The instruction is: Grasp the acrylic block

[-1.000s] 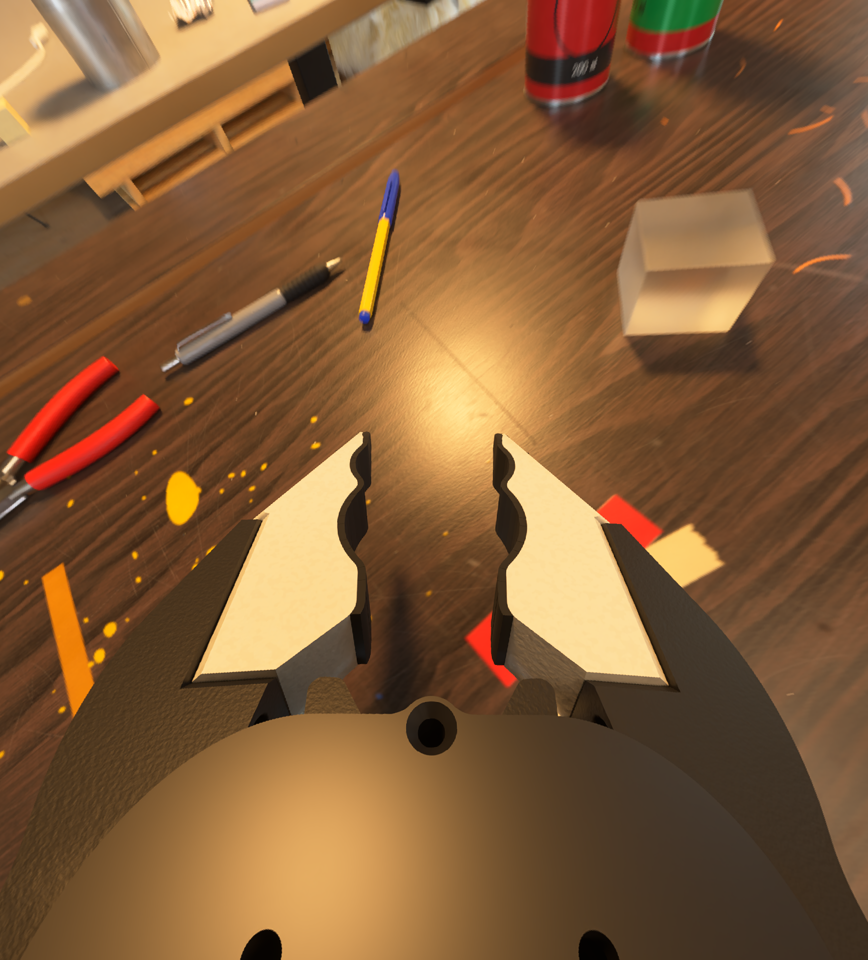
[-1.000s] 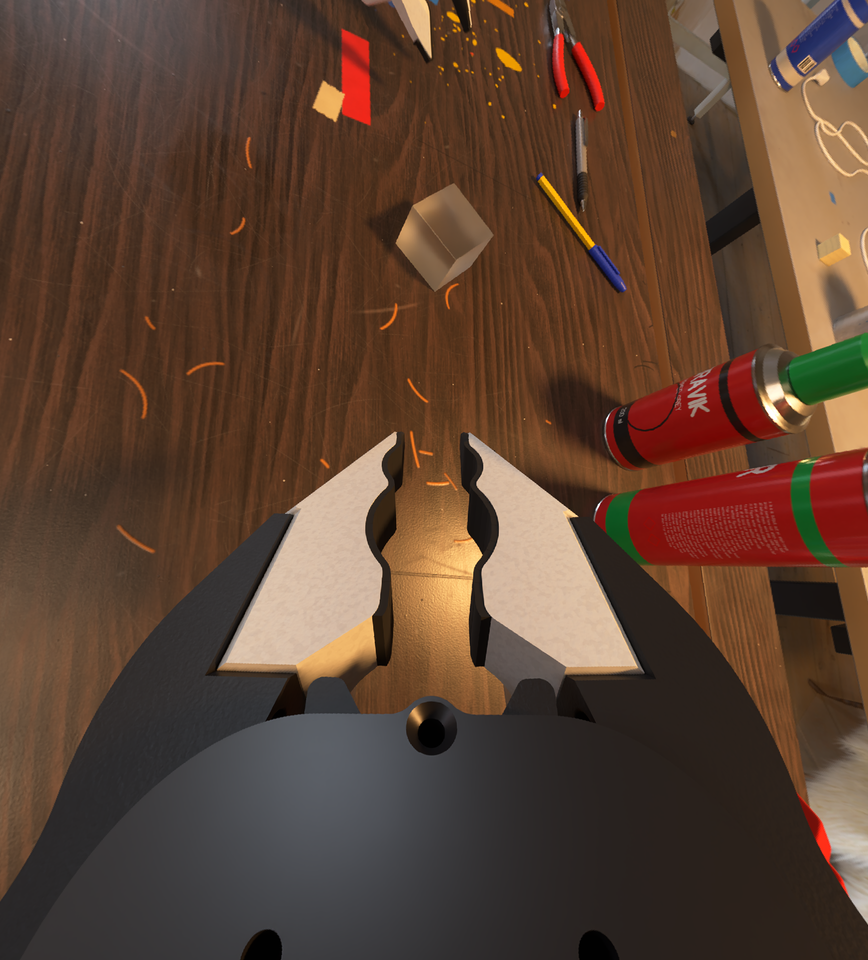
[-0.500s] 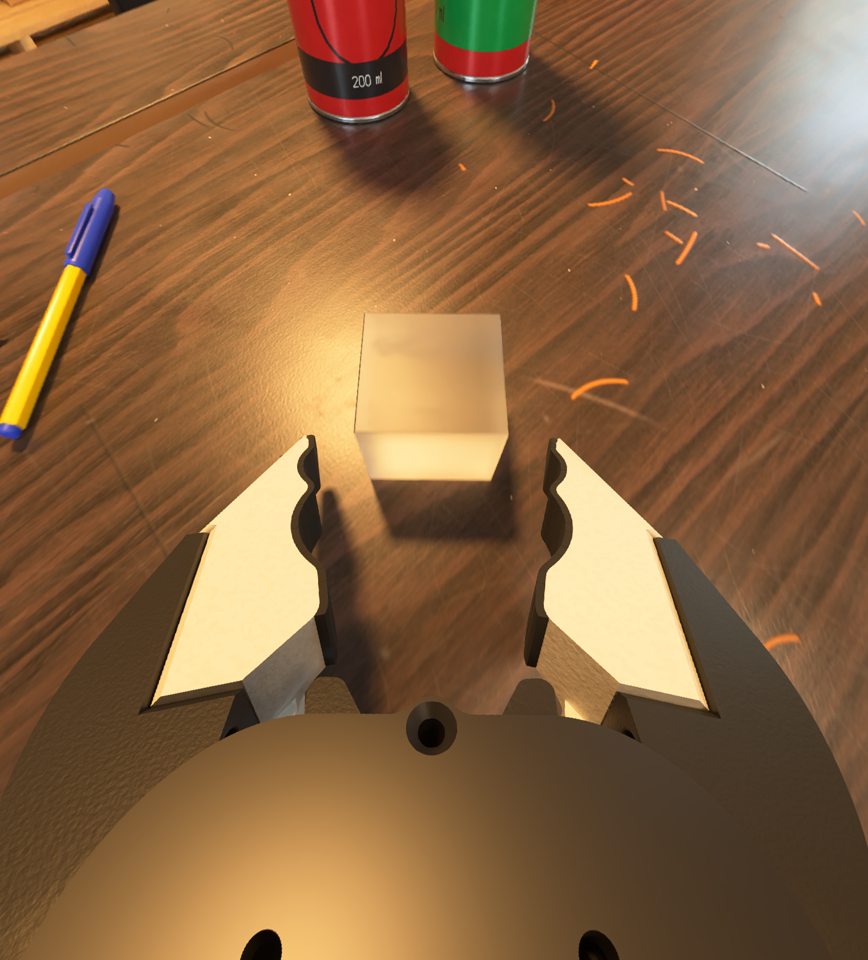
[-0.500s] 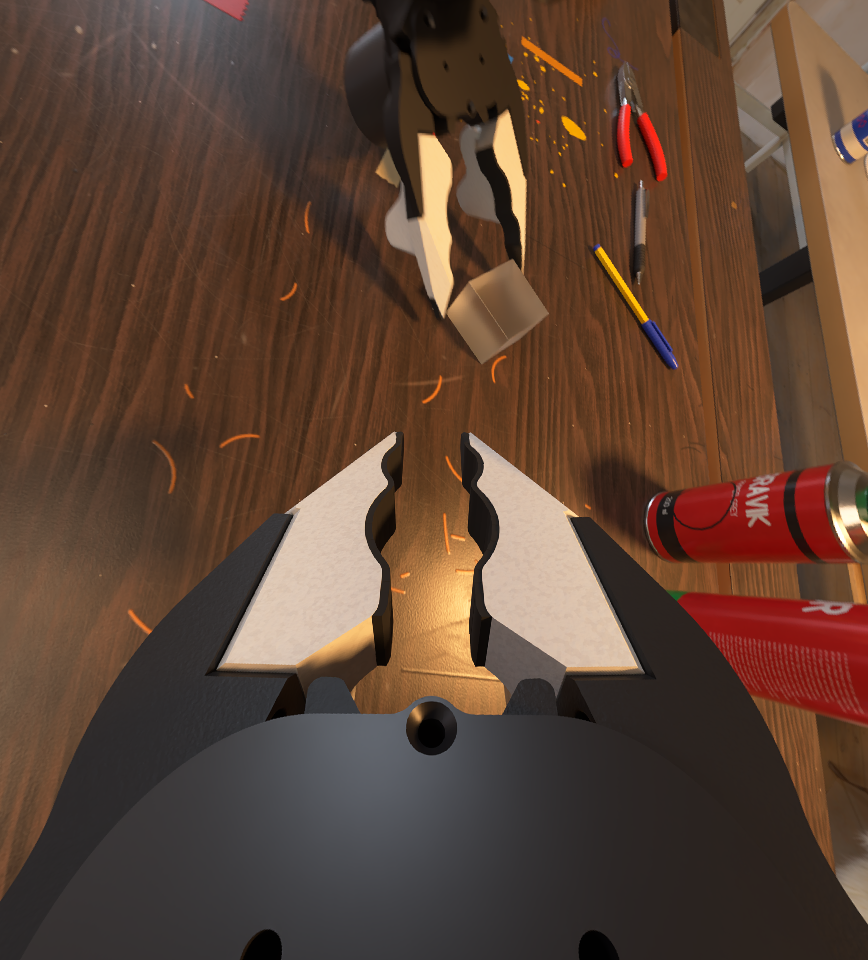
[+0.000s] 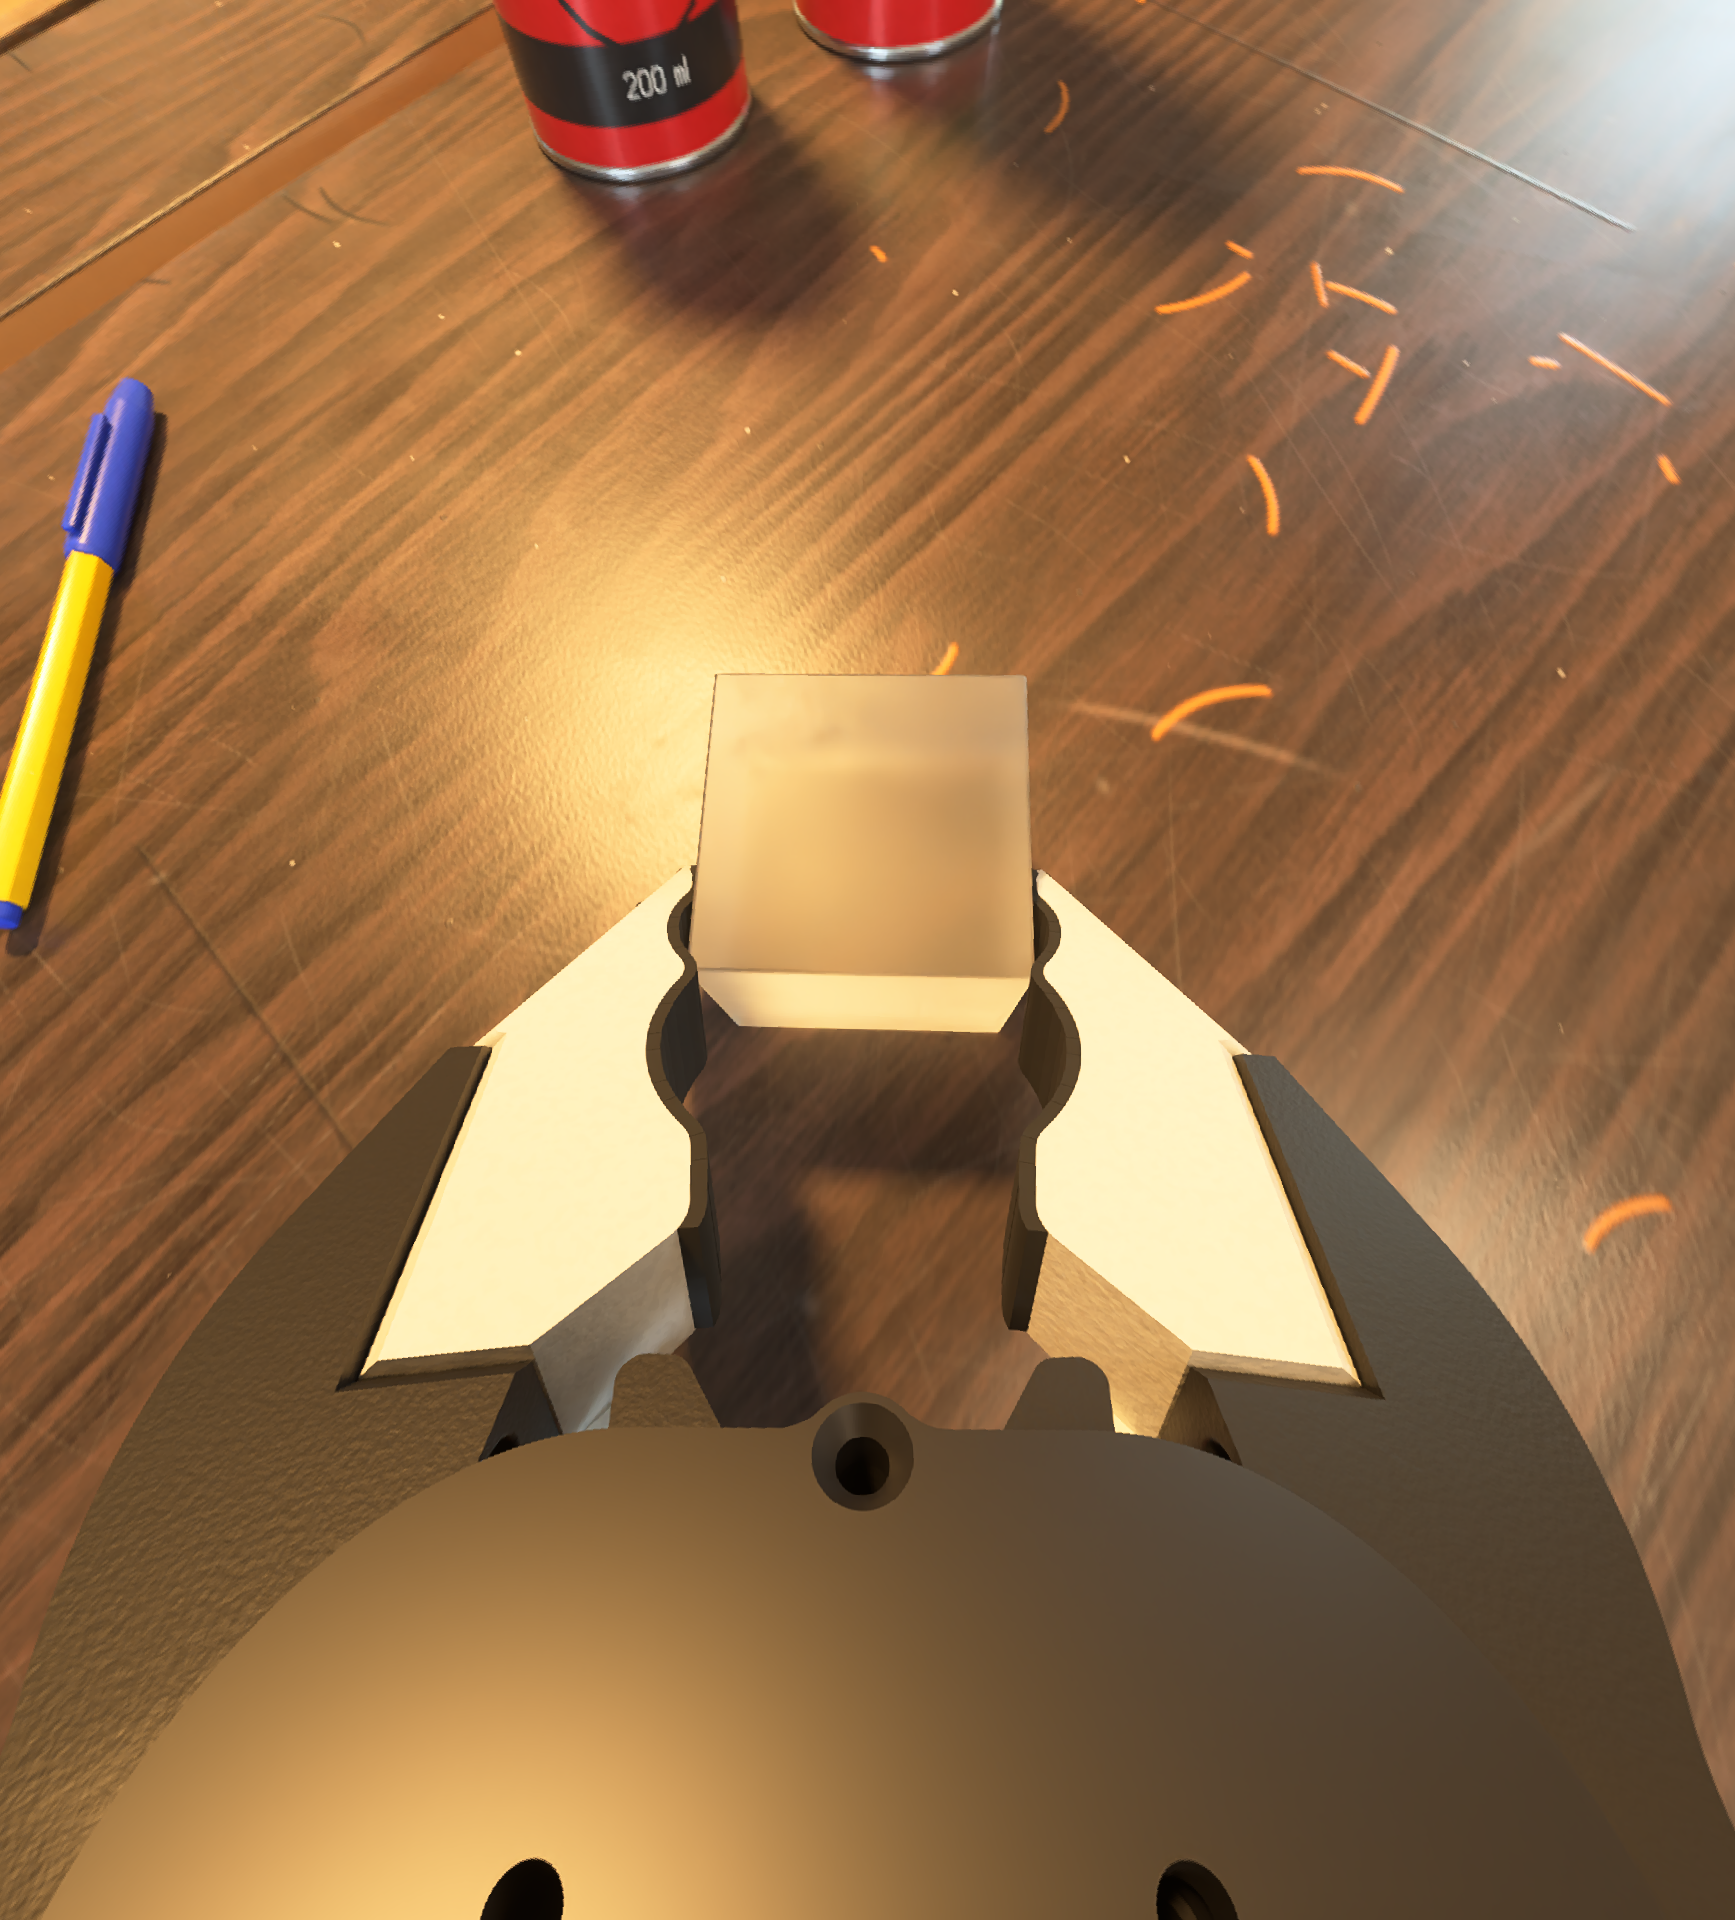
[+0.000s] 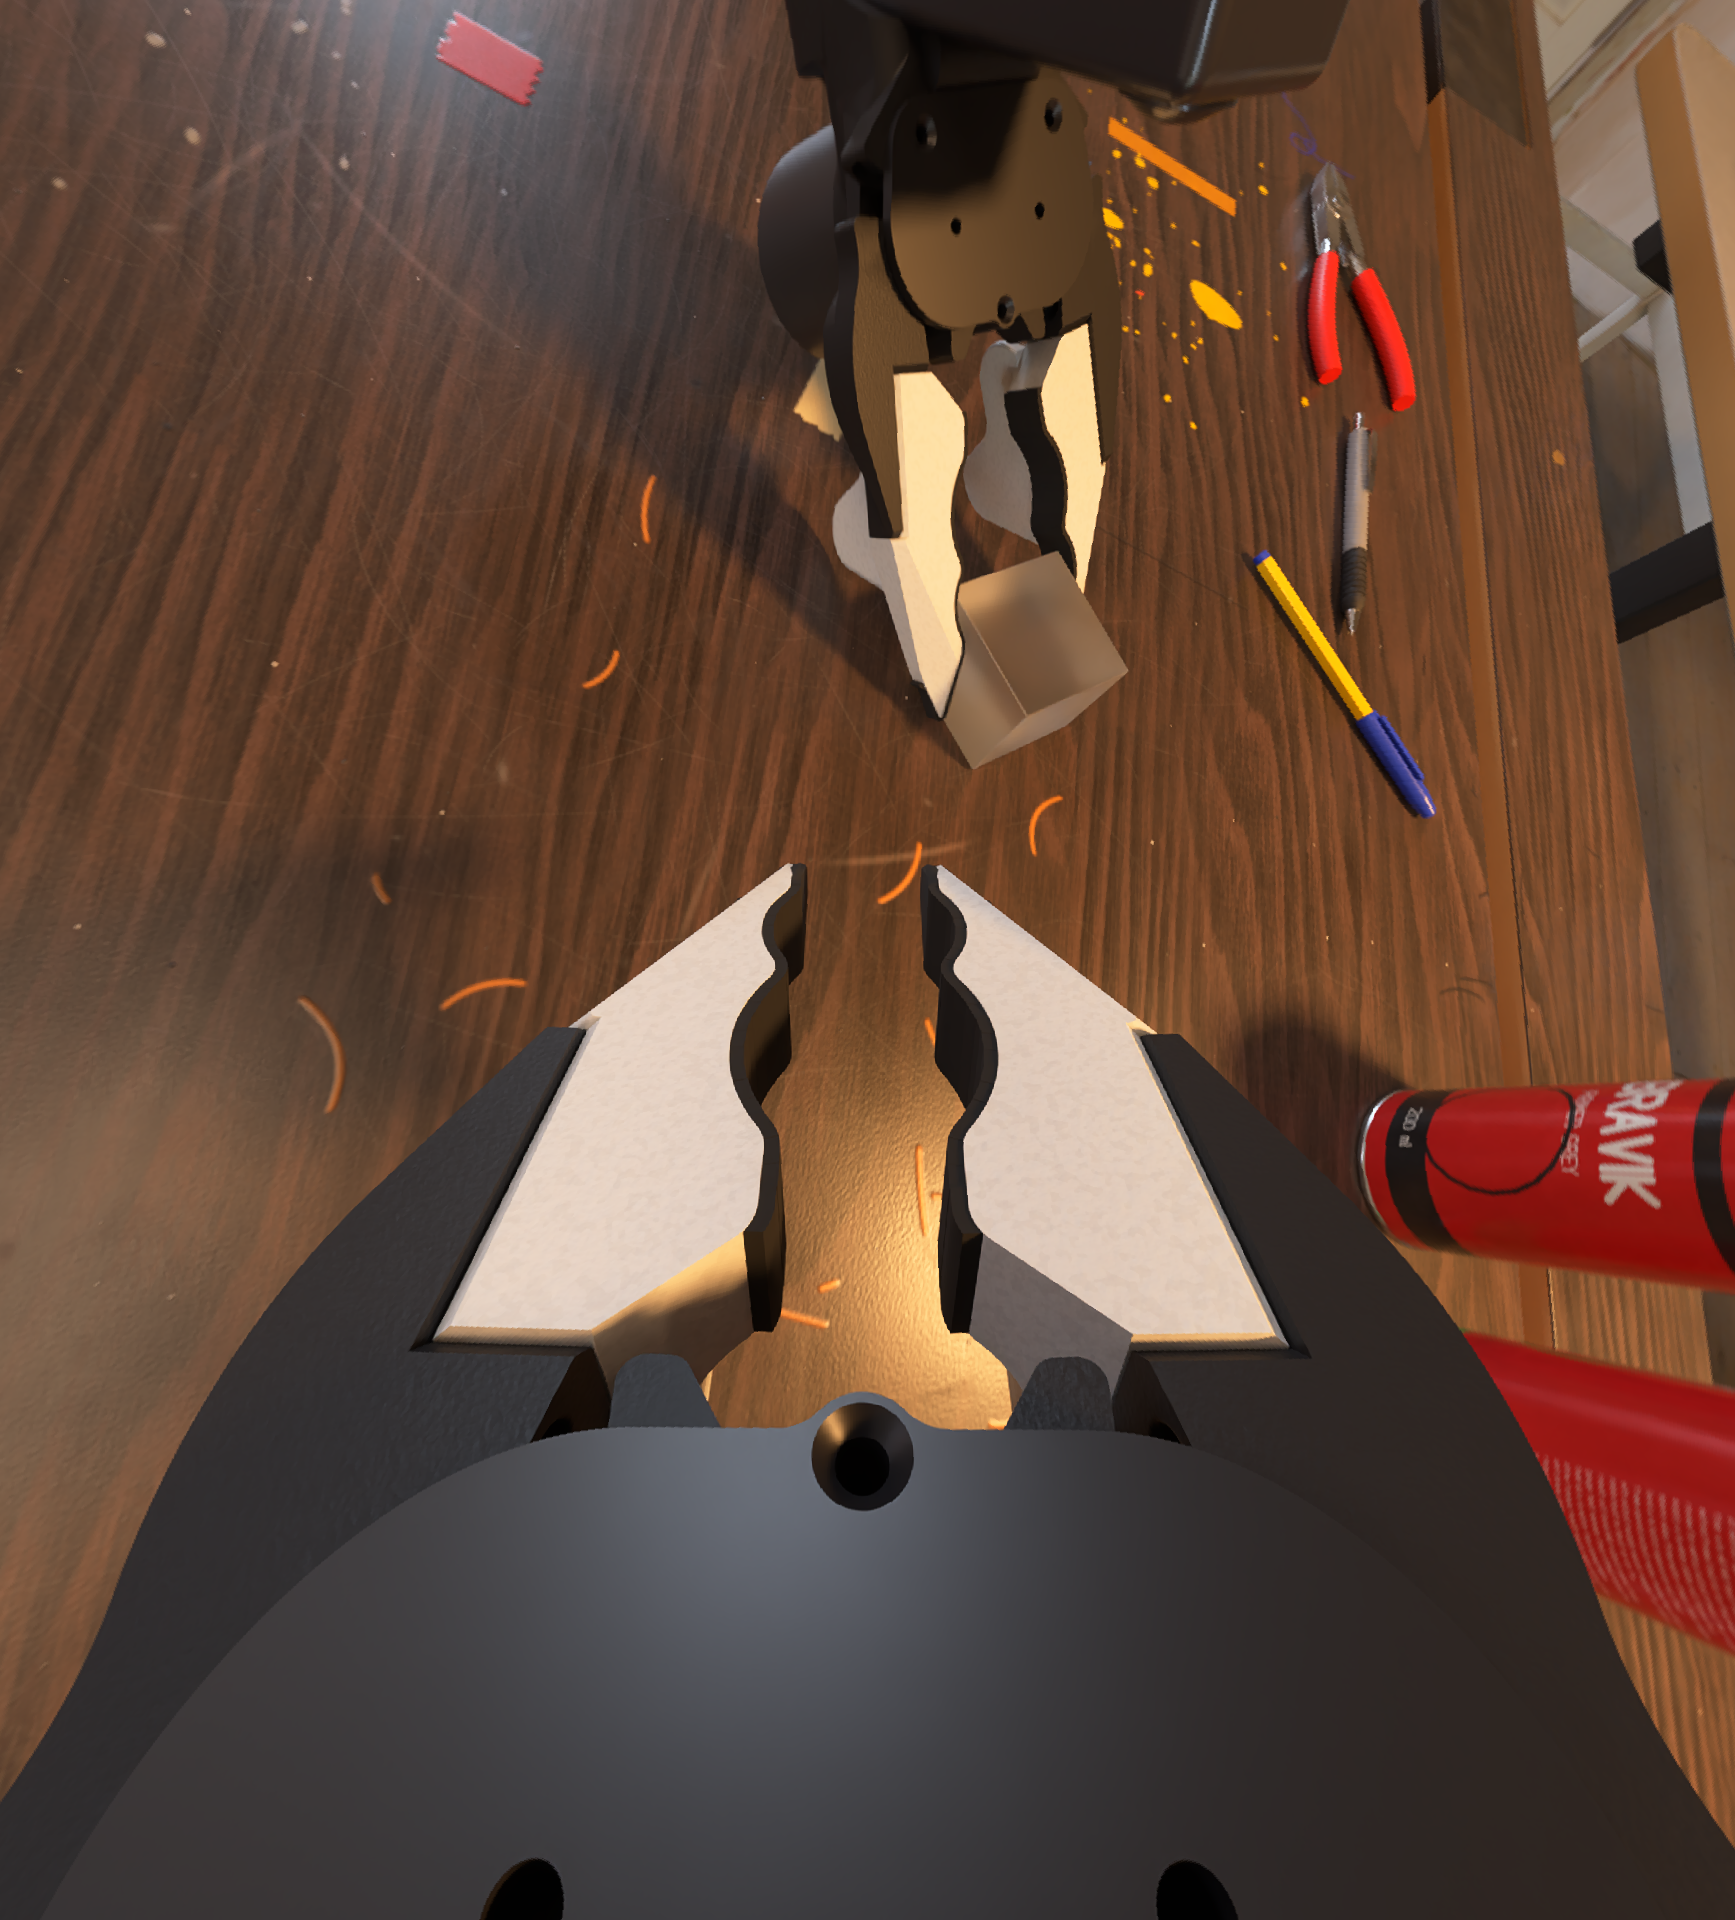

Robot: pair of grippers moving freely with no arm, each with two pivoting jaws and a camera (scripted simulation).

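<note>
The acrylic block [image 5: 863, 831] is a clear frosted cube on the dark wooden table [image 5: 427, 520]. My left gripper [image 5: 863, 883] has its two fingertips pressed against the block's left and right sides, shut on it; the block's near half sits between the tips. In the right wrist view the block [image 6: 1034, 655] shows farther off with the left gripper [image 6: 1008, 623] reaching down onto it. My right gripper [image 6: 863, 883] hovers over the table short of the block, jaws a narrow gap apart and empty.
Two red spray cans [image 5: 634, 83] [image 5: 894, 21] stand beyond the block. A yellow and blue pen [image 5: 52, 665] lies to the left. In the right wrist view, red pliers [image 6: 1356, 312], a grey pen [image 6: 1354, 520] and the table's edge [image 6: 1465, 623] lie on the right.
My left gripper moved forward around the block and its fingers closed in onto the block's sides. My right gripper drifted a little closer to the block, its gap unchanged.
</note>
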